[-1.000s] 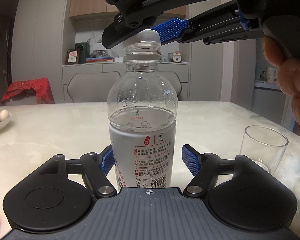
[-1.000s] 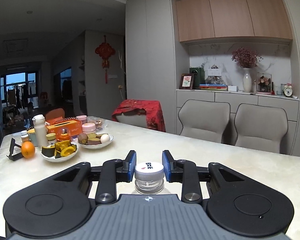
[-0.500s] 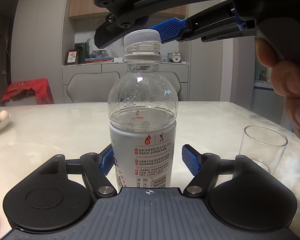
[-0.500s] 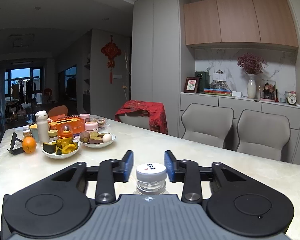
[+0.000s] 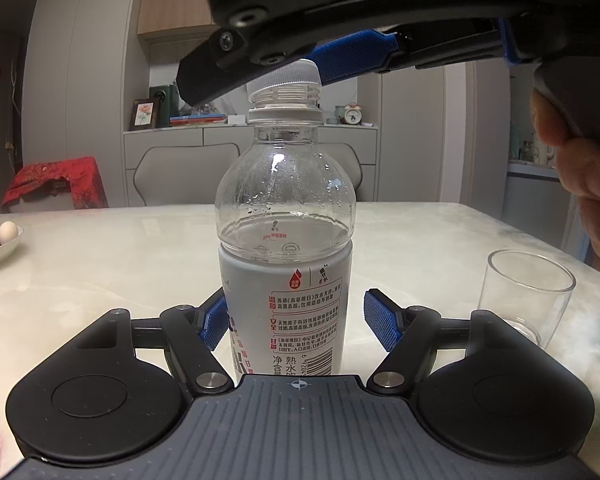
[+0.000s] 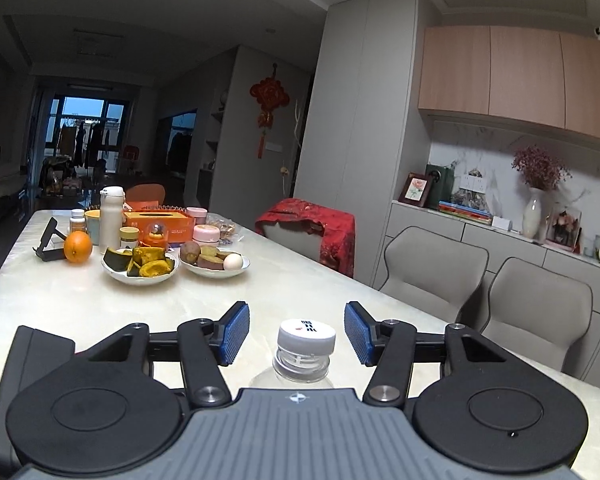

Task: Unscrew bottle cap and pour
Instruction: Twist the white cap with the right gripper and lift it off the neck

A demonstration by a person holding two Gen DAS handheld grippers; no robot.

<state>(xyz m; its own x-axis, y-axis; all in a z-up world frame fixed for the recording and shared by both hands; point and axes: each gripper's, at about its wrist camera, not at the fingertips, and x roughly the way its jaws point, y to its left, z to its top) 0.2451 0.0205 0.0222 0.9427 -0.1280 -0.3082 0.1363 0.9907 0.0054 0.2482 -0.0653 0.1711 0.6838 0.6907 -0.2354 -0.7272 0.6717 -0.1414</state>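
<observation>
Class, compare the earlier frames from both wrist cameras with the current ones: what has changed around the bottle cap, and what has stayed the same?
The right gripper let go of the cap: its pads, close against the cap a second ago, have spread wide apart. The cap now sits higher, with bare neck threads showing below it. Unchanged: the bottle stands upright between the left gripper pads, and the glass keeps its place on the table.

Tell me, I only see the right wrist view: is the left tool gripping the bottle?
Observer: No, the left tool is open around the bottle; one pad stands clear of the label.
Operator: Where is the glass?
Observer: The glass stands upright on the table, right of the bottle in the left wrist view.
Operator: Is the cap loose?
Observer: The cap sits raised, neck threads bare beneath it.
</observation>
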